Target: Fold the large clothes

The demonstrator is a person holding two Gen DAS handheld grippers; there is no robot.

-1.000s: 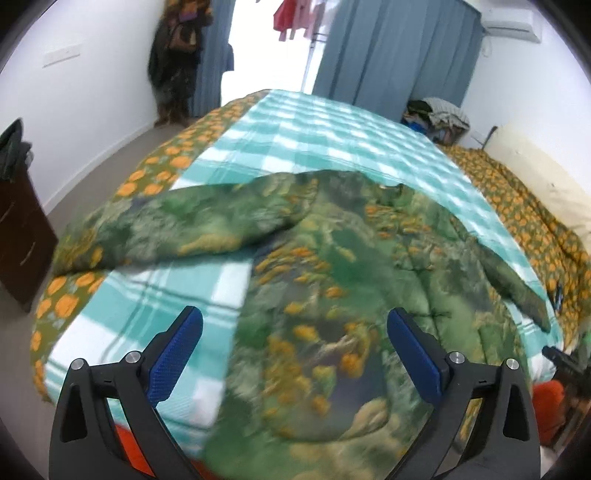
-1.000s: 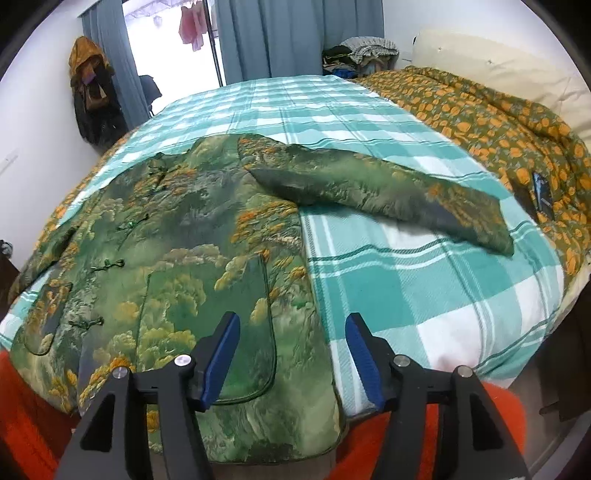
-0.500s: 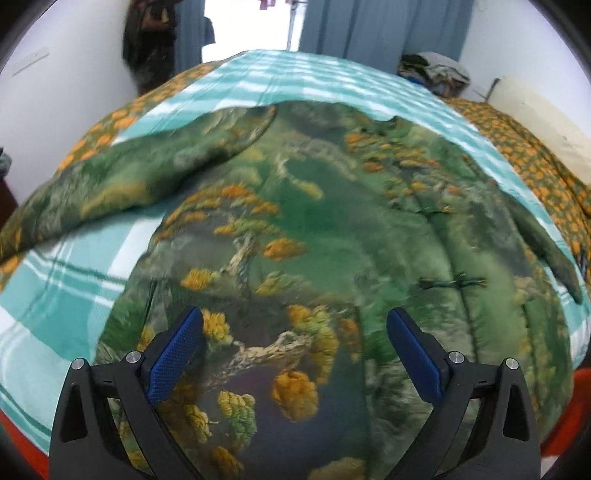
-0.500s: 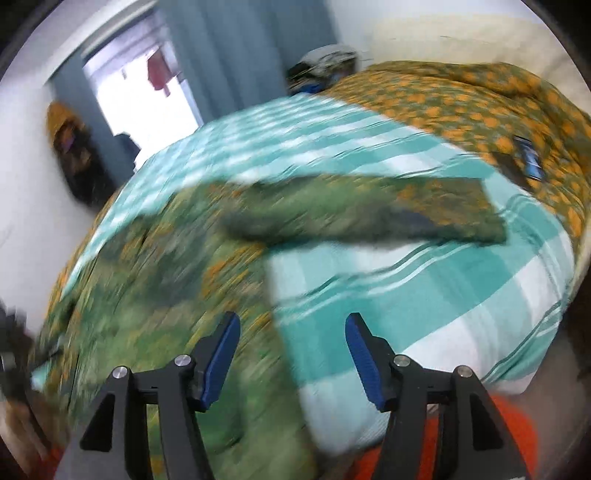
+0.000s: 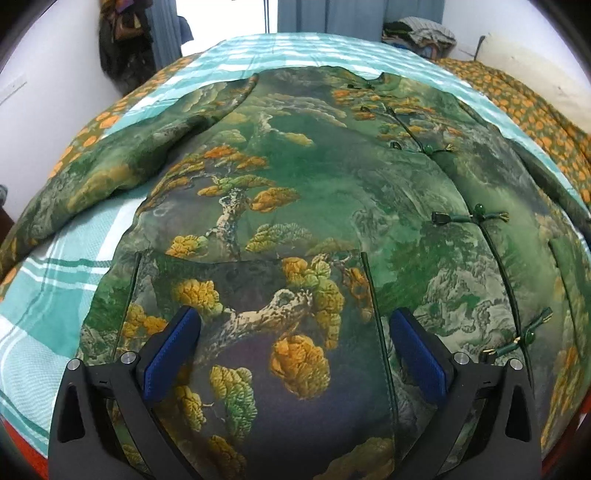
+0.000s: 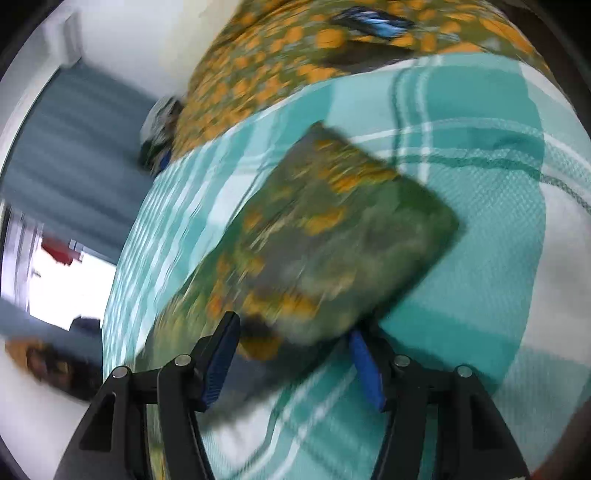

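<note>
A green jacket with an orange tree print and knot buttons lies spread flat, front up, on the bed. My left gripper hovers low over its lower front panel by the pocket, jaws open, nothing between the blue pads. In the blurred, tilted right wrist view, the jacket's sleeve stretches out across the checked sheet. My right gripper sits at the sleeve's near edge with the cloth between its closing jaws. The pads do not visibly press on it. The other sleeve lies out to the left.
A teal checked sheet covers the bed, with an orange floral quilt along the right side. A dark blue flat object rests on the quilt. A clothes pile and a hanging coat stand beyond the bed.
My left gripper dropped down close over the jacket front. My right gripper swung right from the jacket hem to the outstretched sleeve, rolled hard, and its jaws narrowed a little.
</note>
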